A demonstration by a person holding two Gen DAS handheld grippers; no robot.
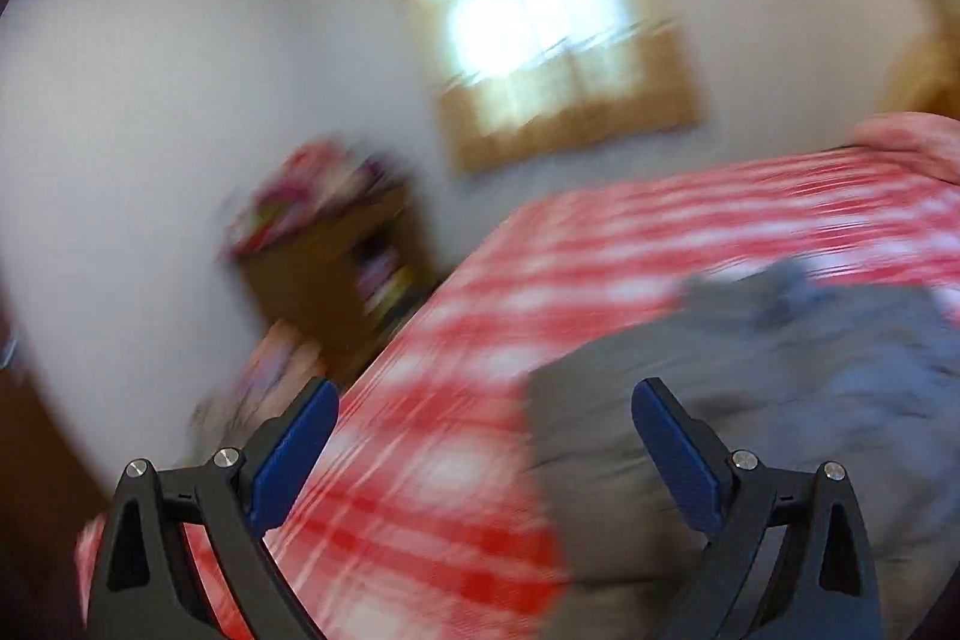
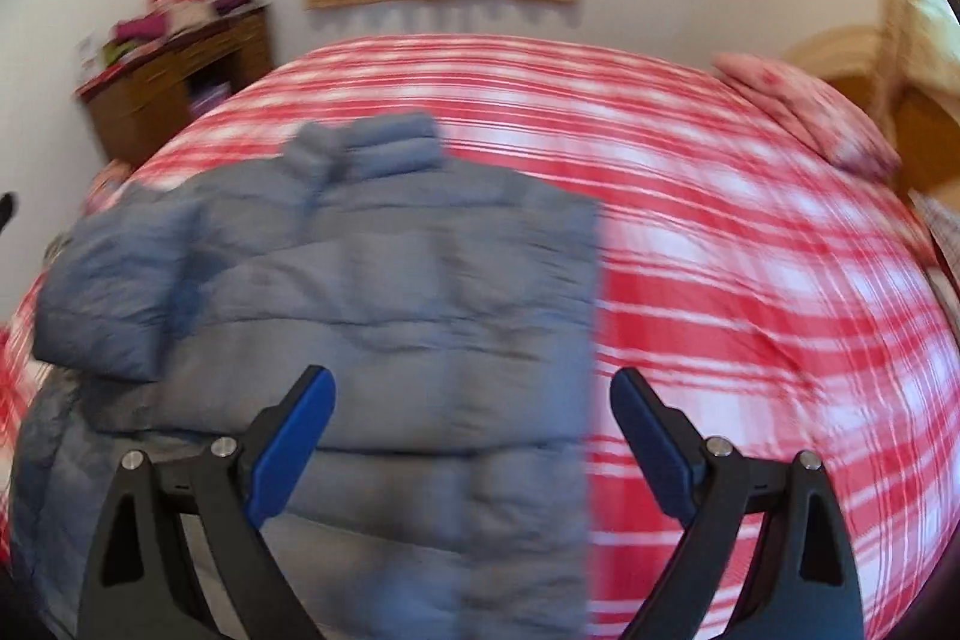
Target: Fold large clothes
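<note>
Between the blue pads of the right gripper (image 2: 472, 403) nothing is held; the jaws are spread wide and hung over the lower half of the grey puffer jacket (image 2: 384, 292), probably so a hem or side can be picked for the next fold. Same story on the left gripper (image 1: 485, 415): jaws apart, nothing clamped, aimed at the jacket's edge where it meets the plaid.

The jacket is laid flat on the bed (image 2: 750, 280), toward its left side, collar (image 2: 366, 148) pointed at the far edge. One sleeve (image 2: 114, 286) looks to be folded in over the body already, and the opposite side is kept as a straight line, so a tidy rectangle seems to be the goal. A flat spread like that makes sense for something this puffy.

Further out, a pink pillow (image 2: 804, 106) is parked at the far right corner, and a cluttered wooden desk (image 2: 174, 82) is seen beyond the far left corner. Both views are blurred, so finer detail can't be made out.
</note>
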